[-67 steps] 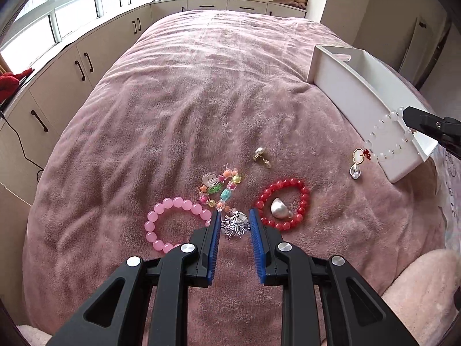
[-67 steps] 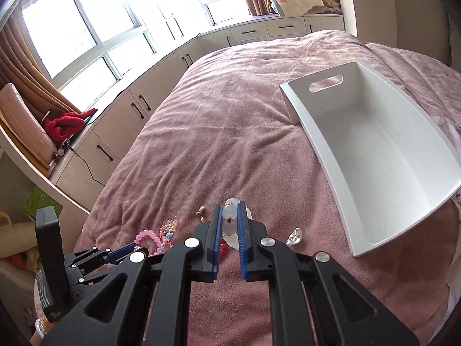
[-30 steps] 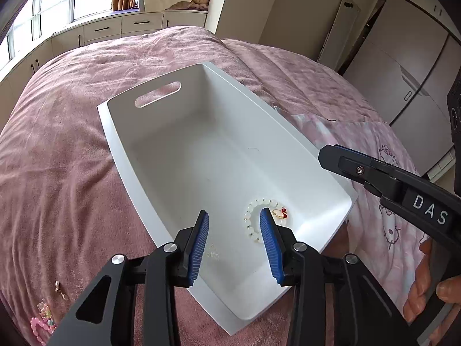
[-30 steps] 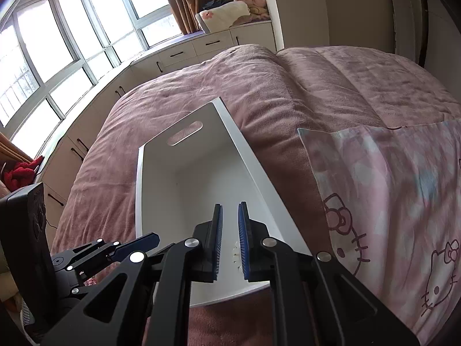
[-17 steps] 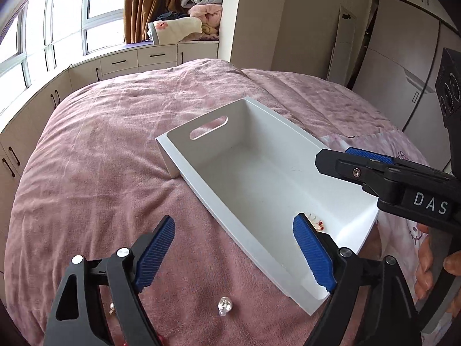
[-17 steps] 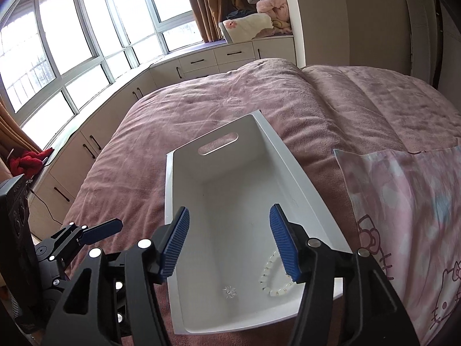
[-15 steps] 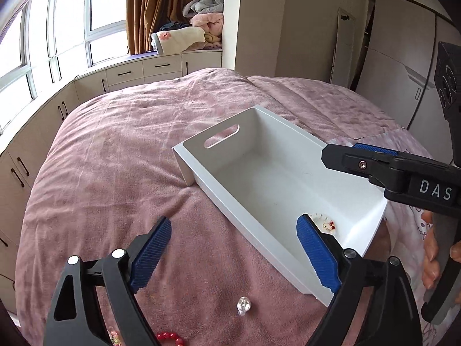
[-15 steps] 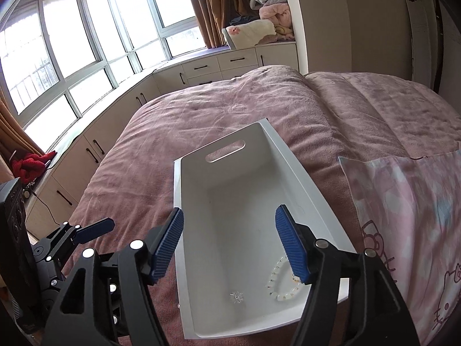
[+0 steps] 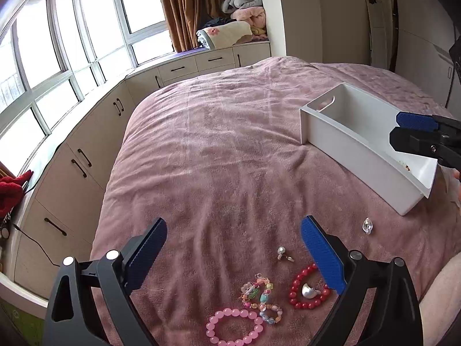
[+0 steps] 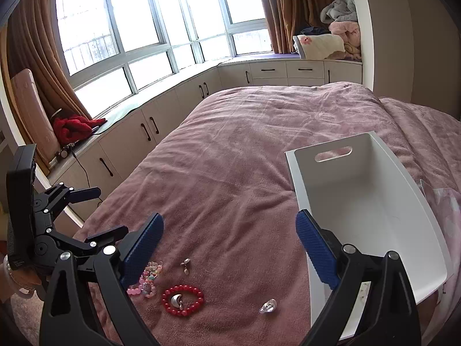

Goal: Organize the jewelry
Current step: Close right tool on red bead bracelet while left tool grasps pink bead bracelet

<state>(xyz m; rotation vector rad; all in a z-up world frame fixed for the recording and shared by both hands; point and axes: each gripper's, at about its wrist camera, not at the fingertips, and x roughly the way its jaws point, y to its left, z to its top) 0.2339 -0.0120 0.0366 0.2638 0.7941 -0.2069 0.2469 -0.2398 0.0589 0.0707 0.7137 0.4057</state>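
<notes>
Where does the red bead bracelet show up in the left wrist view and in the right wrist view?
Left wrist view: red bead bracelet lies low, right of centre, partly behind the left gripper's right finger.
Right wrist view: it lies low, left of centre, on the blanket.
Shared landmark: the silver shell charm inside the ring; the white bin is to the right in both.

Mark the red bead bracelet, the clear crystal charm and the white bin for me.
red bead bracelet (image 10: 182,300): right wrist view, on its beads.
clear crystal charm (image 9: 368,226): left wrist view, charm's middle.
white bin (image 10: 363,190): right wrist view, bare inner wall.
</notes>
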